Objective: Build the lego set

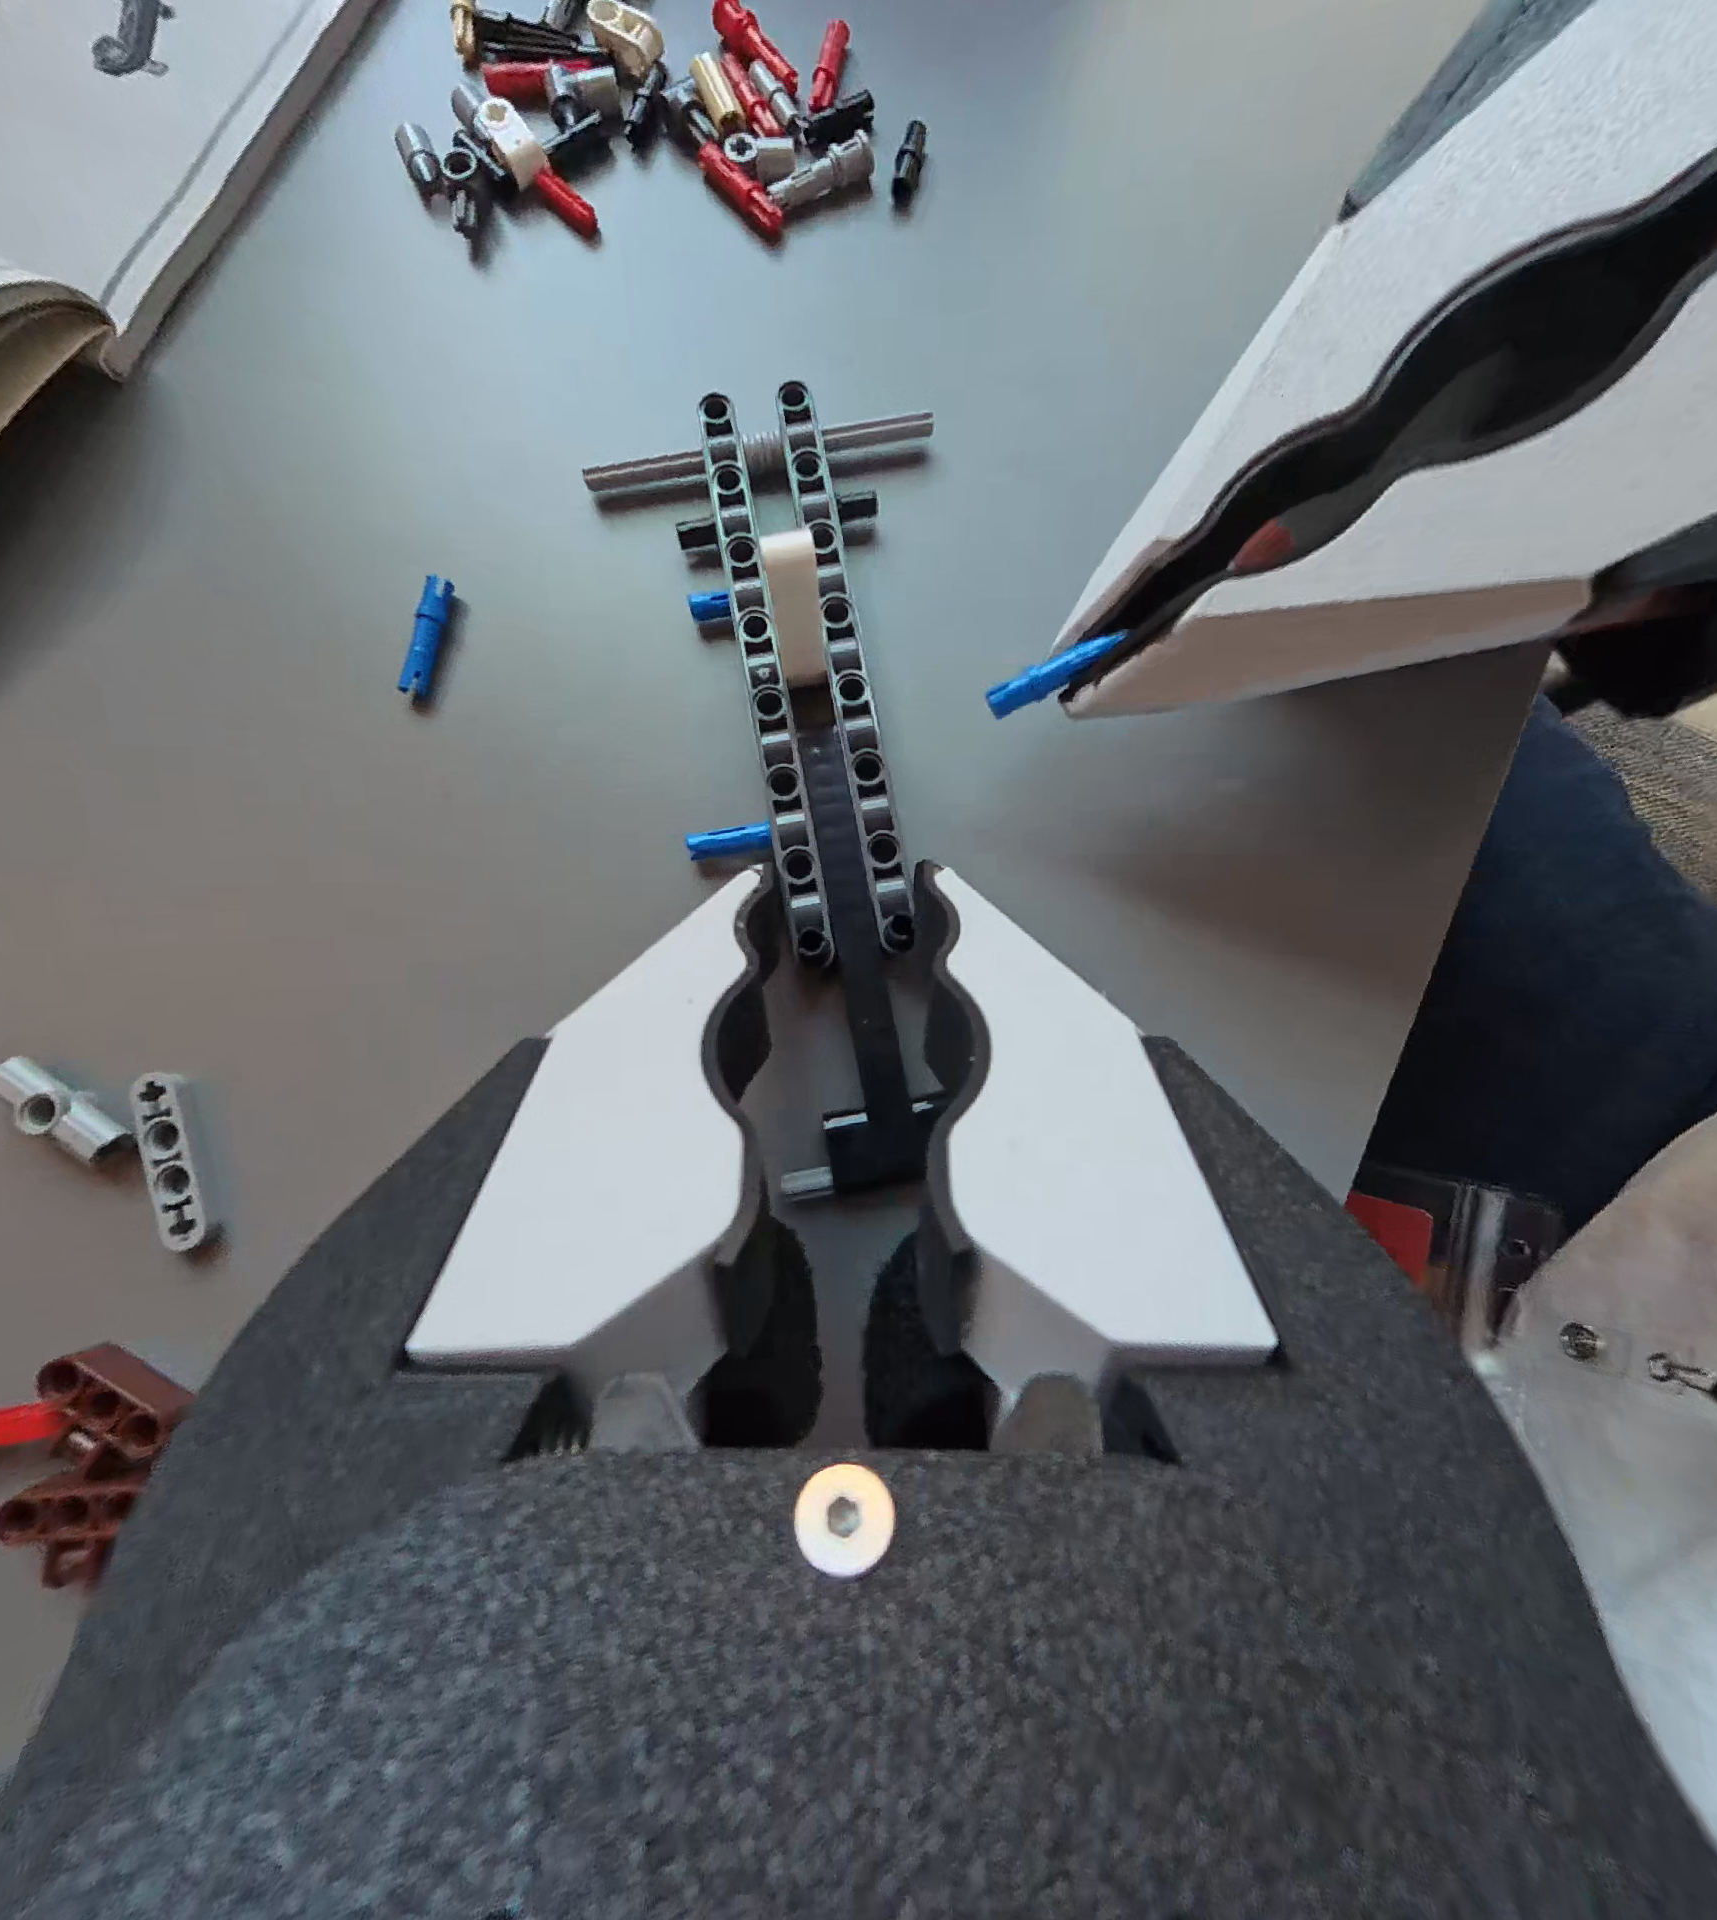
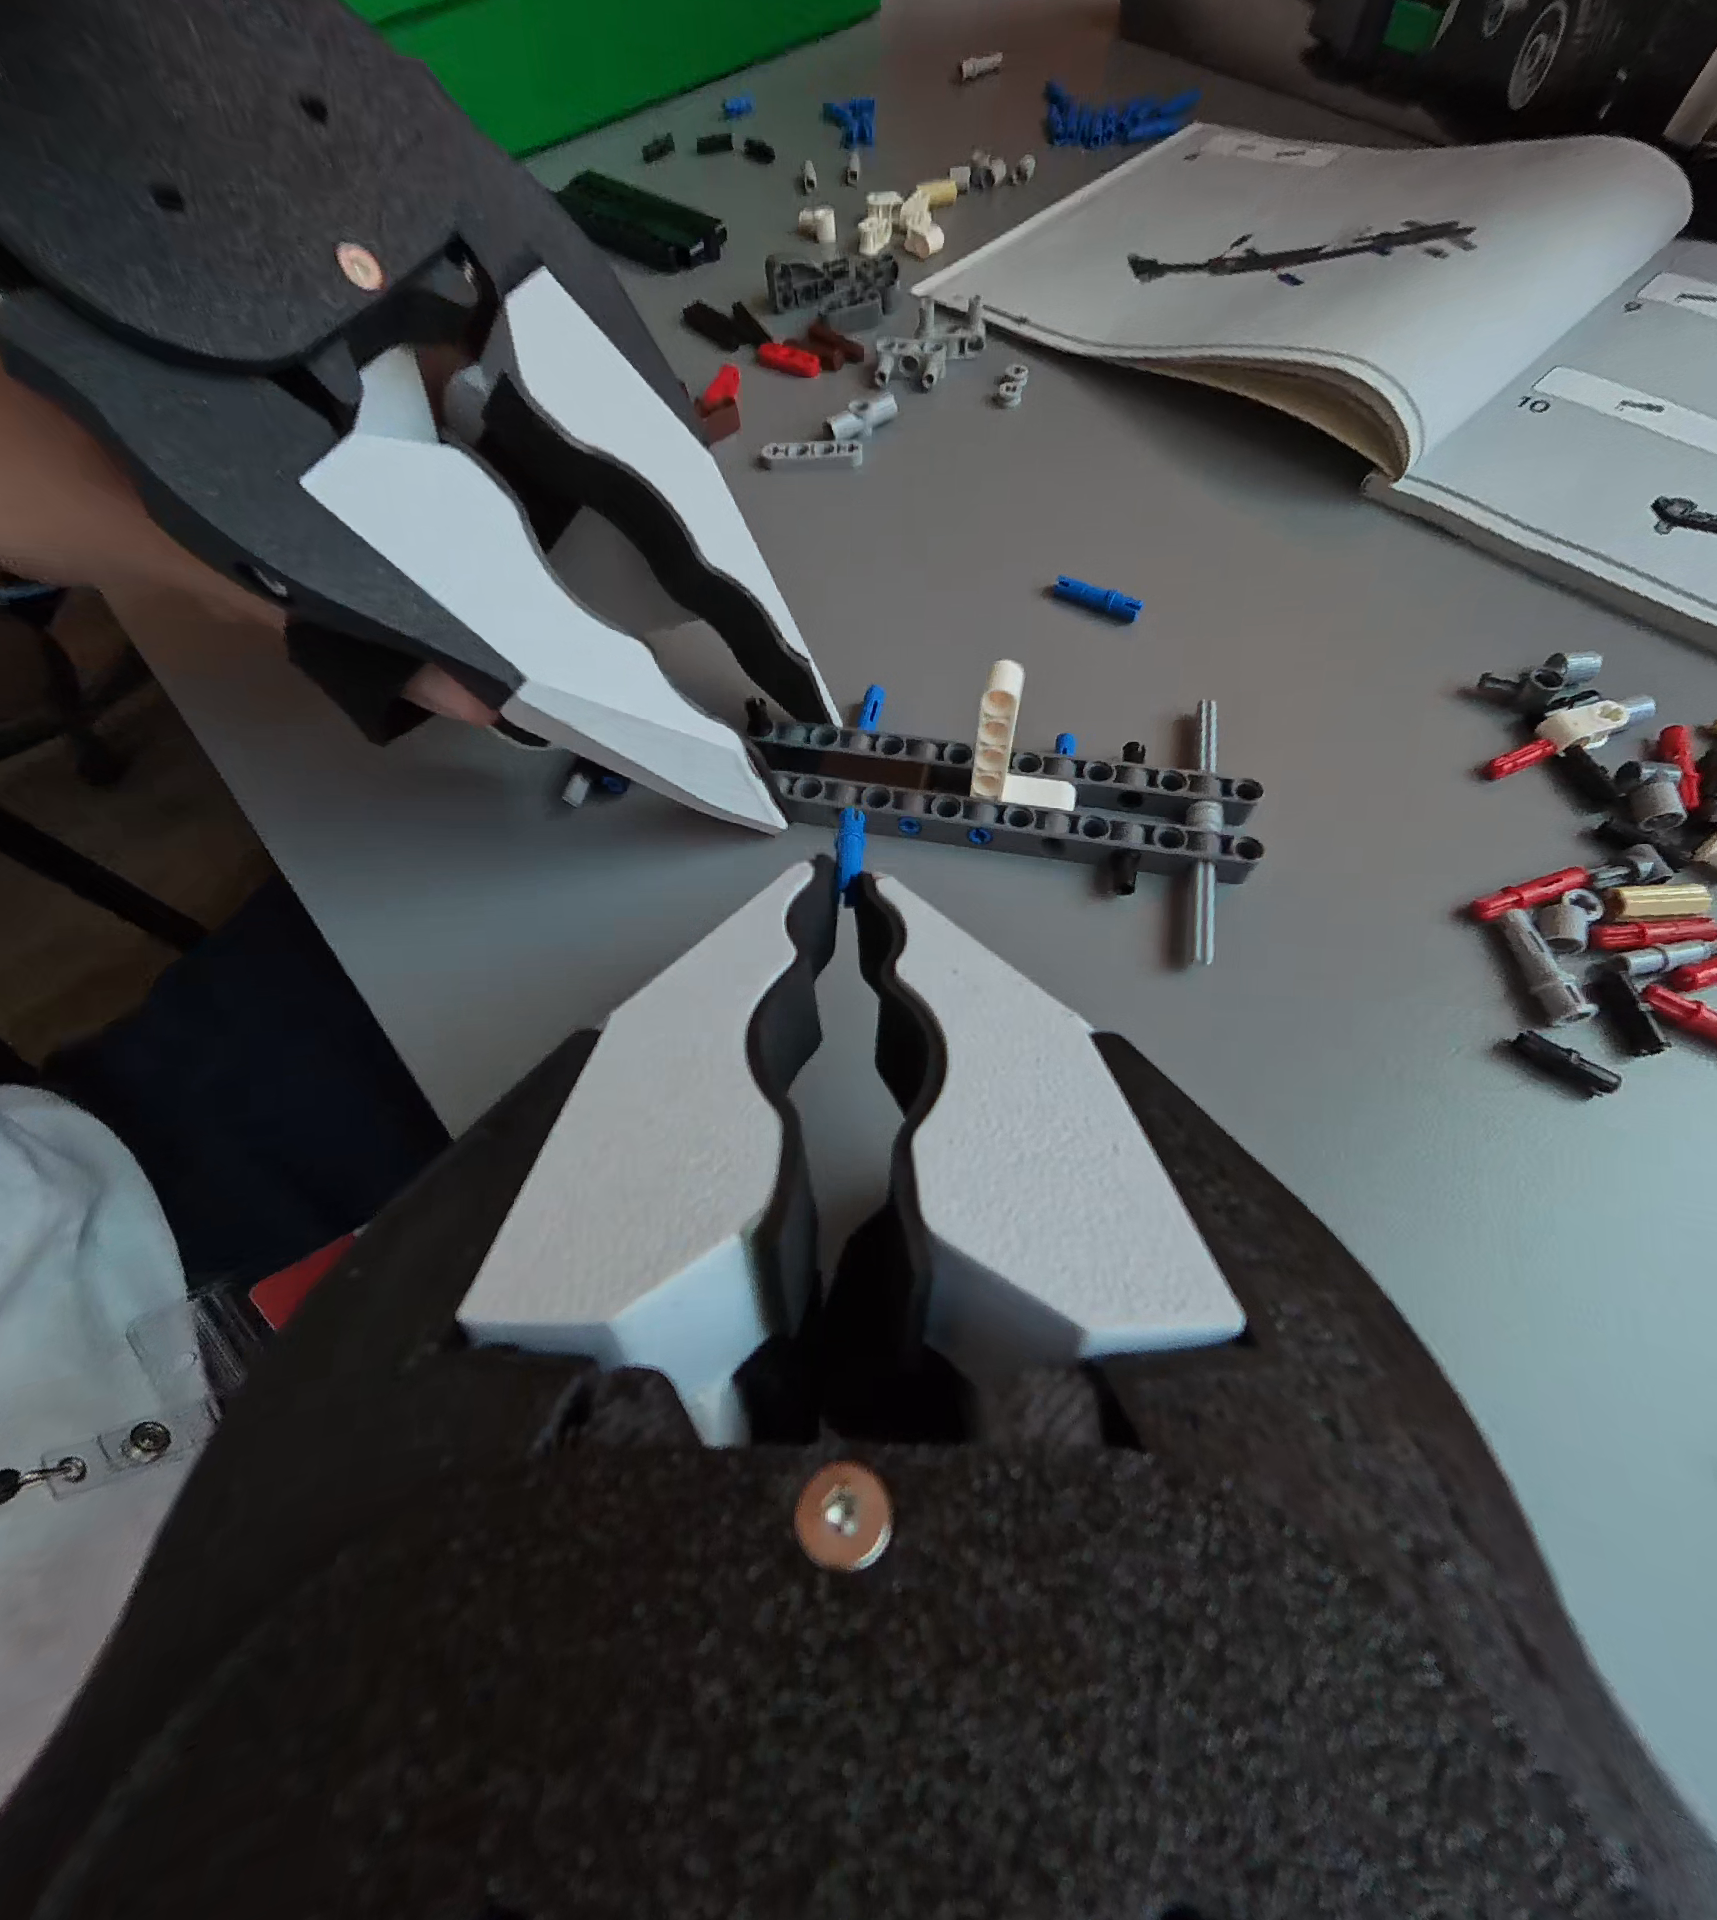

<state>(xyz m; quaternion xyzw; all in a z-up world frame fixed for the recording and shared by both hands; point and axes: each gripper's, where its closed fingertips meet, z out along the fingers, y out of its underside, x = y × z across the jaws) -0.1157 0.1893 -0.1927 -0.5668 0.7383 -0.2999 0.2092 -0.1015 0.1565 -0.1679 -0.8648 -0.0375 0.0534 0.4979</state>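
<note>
Two dark grey beams form the assembly (image 2: 1015, 795), which lies flat on the counter (image 2: 1353, 1299); my left tongs (image 1: 843, 914) are closed on its near end, steadying it. My right tongs (image 2: 846, 883) pinch a blue pin (image 2: 849, 854) by its rear half, its tip just at the side of the nearer beam. To seat it well, I judge I should square the pin to a hole, push straight, and keep the left grip firm so the beams do not slide.

Two grippers (image 2: 838, 883), one booklet (image 2: 1353, 312), one assembly (image 2: 1010, 800)
</note>
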